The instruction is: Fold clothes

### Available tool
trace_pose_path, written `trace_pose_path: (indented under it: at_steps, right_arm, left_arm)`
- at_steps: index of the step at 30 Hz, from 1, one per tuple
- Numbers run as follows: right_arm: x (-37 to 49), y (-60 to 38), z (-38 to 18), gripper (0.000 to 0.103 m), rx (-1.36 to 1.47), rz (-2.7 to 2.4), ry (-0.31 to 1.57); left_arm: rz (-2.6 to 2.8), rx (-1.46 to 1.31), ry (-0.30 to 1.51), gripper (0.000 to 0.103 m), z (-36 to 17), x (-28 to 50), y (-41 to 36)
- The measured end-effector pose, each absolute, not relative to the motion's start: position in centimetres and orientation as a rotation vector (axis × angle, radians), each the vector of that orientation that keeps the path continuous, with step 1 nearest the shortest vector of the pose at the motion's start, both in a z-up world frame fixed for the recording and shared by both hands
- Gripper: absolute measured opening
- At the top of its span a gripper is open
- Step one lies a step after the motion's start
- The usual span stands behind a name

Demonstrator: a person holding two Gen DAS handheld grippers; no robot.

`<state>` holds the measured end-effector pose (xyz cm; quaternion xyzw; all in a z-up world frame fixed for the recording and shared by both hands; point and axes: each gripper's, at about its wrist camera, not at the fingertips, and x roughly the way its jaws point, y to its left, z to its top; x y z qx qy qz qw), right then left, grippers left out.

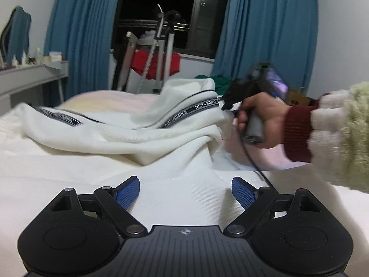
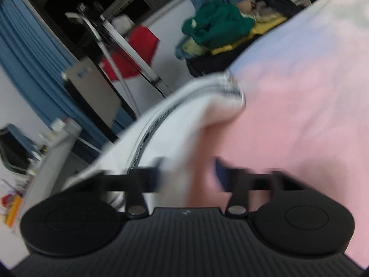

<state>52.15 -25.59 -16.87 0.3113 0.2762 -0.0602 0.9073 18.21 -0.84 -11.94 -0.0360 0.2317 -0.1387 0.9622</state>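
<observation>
Lifting a corner of the white garment (image 1: pixel 129 136) off the bed (image 2: pixel 299 106), the right tool (image 2: pixel 186 175) is pinching its trimmed edge; the left tool (image 1: pixel 185 192) is hovering spread. Soft, light knit is sagging, so gripping by hems looks best.

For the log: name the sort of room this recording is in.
Most likely a bedroom at home. The white garment lies on a bed with a pink cover, blue curtains frame a dark window, and a mirror stands on a dressing table at the side.
</observation>
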Motion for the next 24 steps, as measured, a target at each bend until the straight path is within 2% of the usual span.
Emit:
trace_pose_path:
  at_steps: [5, 9, 10, 12, 17, 21, 24]
  right_arm:
    - [48.8, -23.5, -13.1, 0.011, 0.378, -0.269, 0.376]
    - [42.8, -24.9, -8.1, 0.011, 0.225, -0.347, 0.268]
    - [41.3, -25.5, -6.9, 0.006, 0.18, -0.373, 0.244]
    - [38.6, -27.0, -4.5, 0.006, 0.082, -0.432, 0.198]
    - [38.4, -32.9, -3.2, 0.006, -0.109, -0.543, 0.264]
    - [38.1, -39.2, -6.8, 0.01, 0.091, -0.495, 0.471]
    - [33.8, -42.4, -8.9, 0.015, 0.37, -0.497, 0.475]
  left_arm:
    - [-0.304, -0.138, 0.459, 0.088, -11.4, 18.5, 0.3]
    - [-0.282, -0.154, 0.411, 0.088, -9.9, 18.1, 1.5]
    - [-0.281, -0.161, 0.4, 0.088, -9.5, 17.9, 1.8]
    - [-0.279, -0.172, 0.388, 0.088, -8.9, 17.5, 2.1]
    - [-0.278, -0.167, 0.377, 0.088, -8.3, 16.8, 2.1]
    - [-0.273, -0.097, 0.388, 0.088, -9.1, 17.0, 1.2]
    - [-0.267, -0.093, 0.415, 0.088, -9.6, 17.1, 0.9]
